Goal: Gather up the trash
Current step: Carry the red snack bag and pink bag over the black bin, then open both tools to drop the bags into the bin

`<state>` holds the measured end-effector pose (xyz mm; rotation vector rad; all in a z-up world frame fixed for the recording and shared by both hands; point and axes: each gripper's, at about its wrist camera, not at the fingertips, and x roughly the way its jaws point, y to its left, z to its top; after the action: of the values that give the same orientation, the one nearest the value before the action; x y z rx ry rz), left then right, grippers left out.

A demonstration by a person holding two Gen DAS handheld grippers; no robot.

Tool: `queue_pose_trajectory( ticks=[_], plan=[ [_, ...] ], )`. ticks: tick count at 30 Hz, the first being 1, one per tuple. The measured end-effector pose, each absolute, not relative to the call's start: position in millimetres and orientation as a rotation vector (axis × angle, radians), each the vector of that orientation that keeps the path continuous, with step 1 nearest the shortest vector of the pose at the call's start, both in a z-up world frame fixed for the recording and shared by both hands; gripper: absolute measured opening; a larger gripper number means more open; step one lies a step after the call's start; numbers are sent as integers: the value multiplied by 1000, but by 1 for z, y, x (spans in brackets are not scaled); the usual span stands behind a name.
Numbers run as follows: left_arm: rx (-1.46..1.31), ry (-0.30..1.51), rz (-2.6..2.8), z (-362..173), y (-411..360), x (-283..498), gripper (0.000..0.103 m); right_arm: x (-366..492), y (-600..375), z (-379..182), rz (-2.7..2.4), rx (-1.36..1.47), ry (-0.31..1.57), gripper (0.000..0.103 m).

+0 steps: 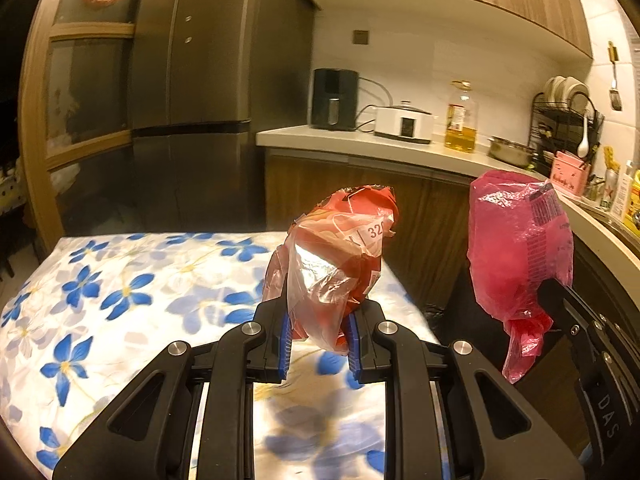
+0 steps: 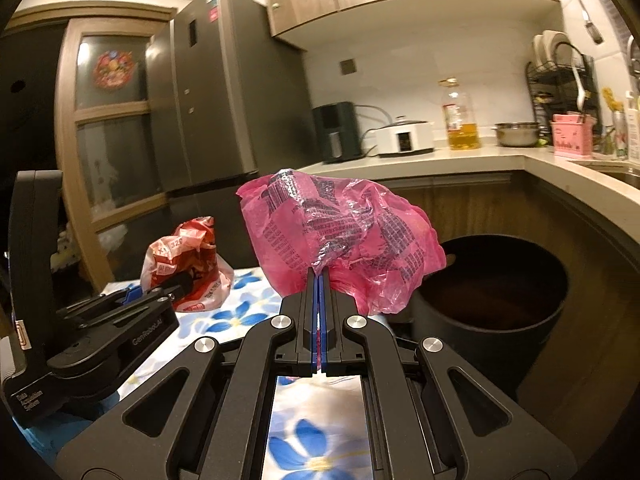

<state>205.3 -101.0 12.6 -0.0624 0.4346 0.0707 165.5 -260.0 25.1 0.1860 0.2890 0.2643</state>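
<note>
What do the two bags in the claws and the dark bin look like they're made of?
Pink bag: thin glossy plastic film, crinkled and translucent, with dark print. Red and white bag: also thin plastic film, with a clear, shiny, wrinkled outer layer; what is inside cannot be told. Bin: looks like matte black hard plastic with a smooth wall and rim, though dim light leaves that open.

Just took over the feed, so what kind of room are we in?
A home kitchen, most likely: a tall fridge, a counter with an oil bottle on it, and a dish rack in the corner.
</note>
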Motion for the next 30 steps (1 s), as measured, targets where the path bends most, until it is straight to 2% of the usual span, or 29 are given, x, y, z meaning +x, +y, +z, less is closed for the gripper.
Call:
queue_pose_trajectory(
  ticks=[13, 22, 30],
  plan=[
    [-45, 403, -138, 26, -185, 246, 22, 182, -338, 32, 69, 224, 240, 1],
    [-26, 415, -269, 11, -236, 282, 23, 211, -361, 24, 28, 225, 254, 1],
    [-8, 404, -346, -1, -259, 302, 29, 233, -376, 12, 12, 246, 288, 2]
  ],
)
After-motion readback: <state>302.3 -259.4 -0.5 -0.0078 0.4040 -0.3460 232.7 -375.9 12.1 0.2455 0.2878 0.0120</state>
